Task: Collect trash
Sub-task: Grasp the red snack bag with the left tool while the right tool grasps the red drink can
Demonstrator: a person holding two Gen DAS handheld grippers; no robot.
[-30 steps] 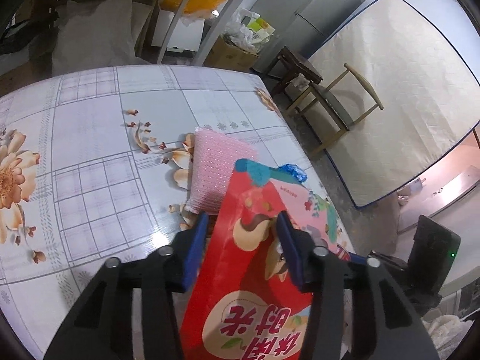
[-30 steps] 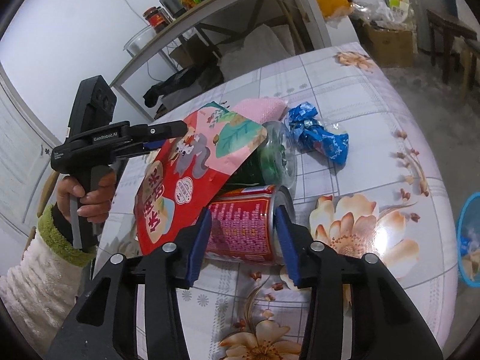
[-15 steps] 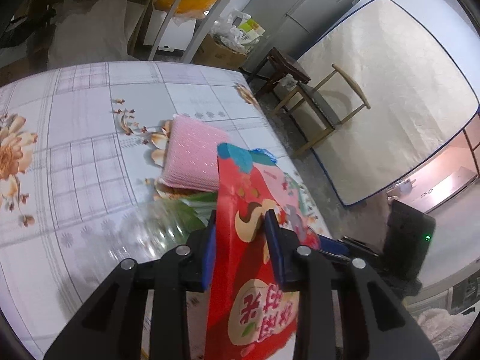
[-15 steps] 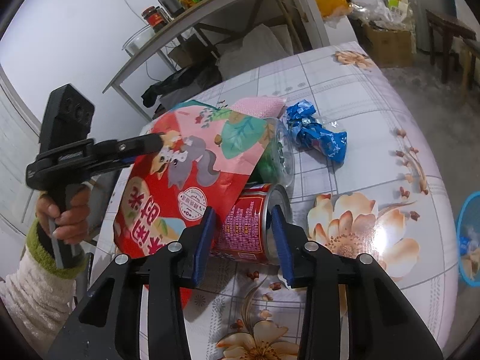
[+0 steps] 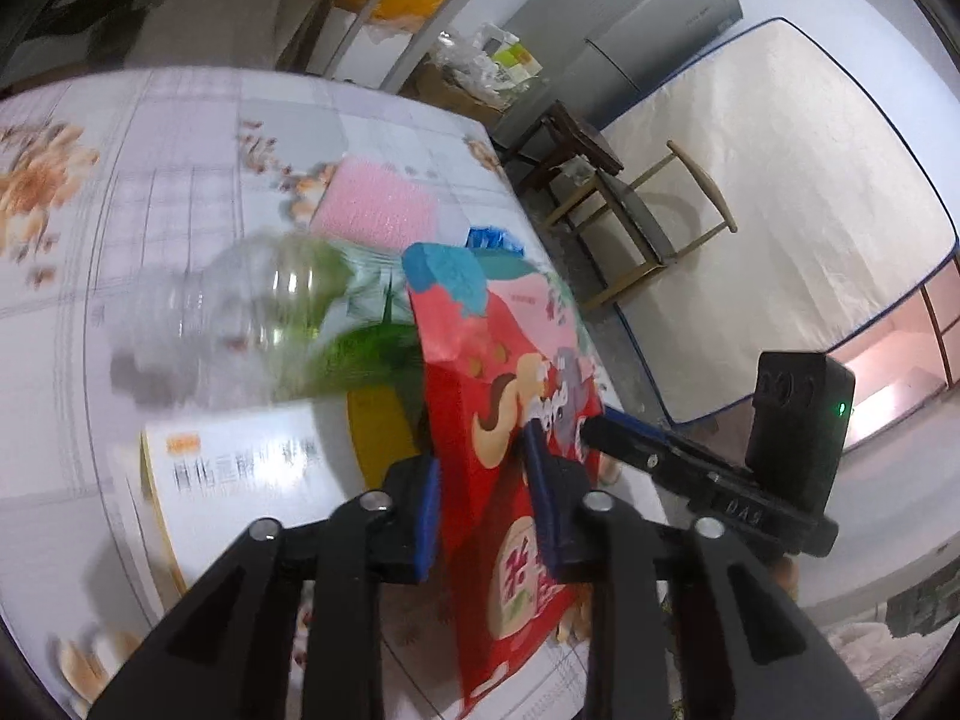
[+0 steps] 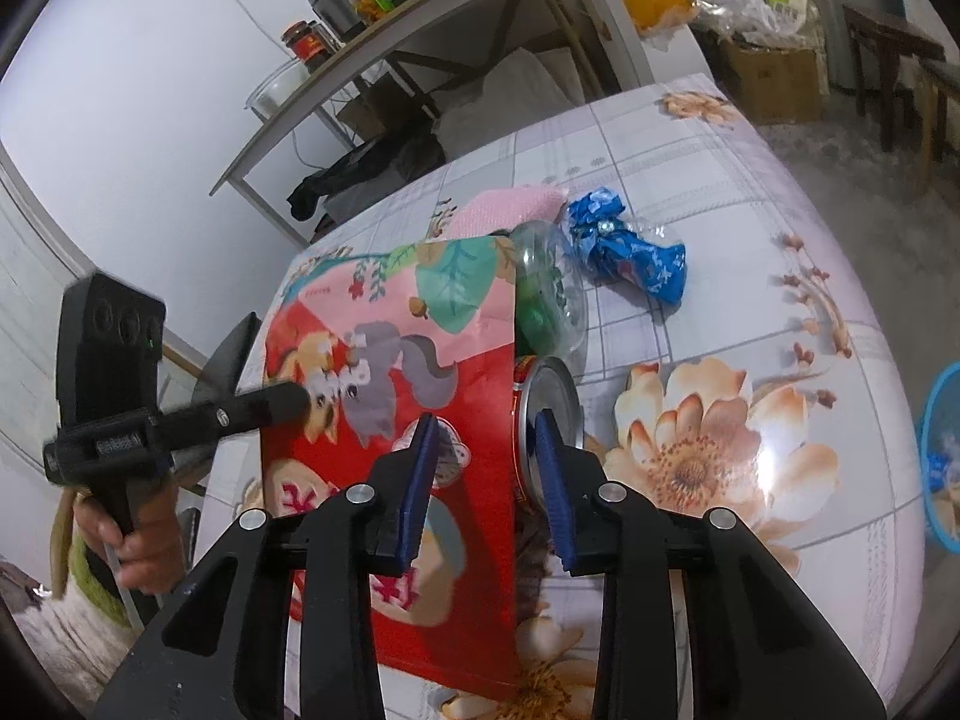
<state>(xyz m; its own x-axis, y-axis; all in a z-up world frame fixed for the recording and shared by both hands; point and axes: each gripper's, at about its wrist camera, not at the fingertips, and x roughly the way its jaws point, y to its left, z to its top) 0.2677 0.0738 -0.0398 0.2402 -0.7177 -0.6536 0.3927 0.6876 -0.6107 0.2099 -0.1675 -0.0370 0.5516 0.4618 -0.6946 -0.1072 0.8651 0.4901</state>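
Observation:
My left gripper (image 5: 483, 510) is shut on a red snack bag (image 5: 510, 420) and holds it upright above the table. The same bag (image 6: 390, 372) fills the middle of the right wrist view, with the left gripper (image 6: 288, 405) clamped on its left edge. My right gripper (image 6: 483, 480) is shut on a red can (image 6: 540, 420) lying on its side behind the bag. A clear plastic bottle with a green label (image 5: 282, 324) lies beside the can, also in the right wrist view (image 6: 549, 300). A blue wrapper (image 6: 630, 252) lies past it.
A pink sponge cloth (image 5: 378, 210) lies on the floral table (image 6: 750, 192). A white and yellow box (image 5: 252, 468) lies under the bag. A blue bin (image 6: 942, 456) stands by the table's right edge. A chair (image 5: 648, 228) and a mattress stand beyond.
The left gripper has closed on the snack bag and lifted it upright, uncovering the bottle and box. The right gripper has narrowed onto the red can.

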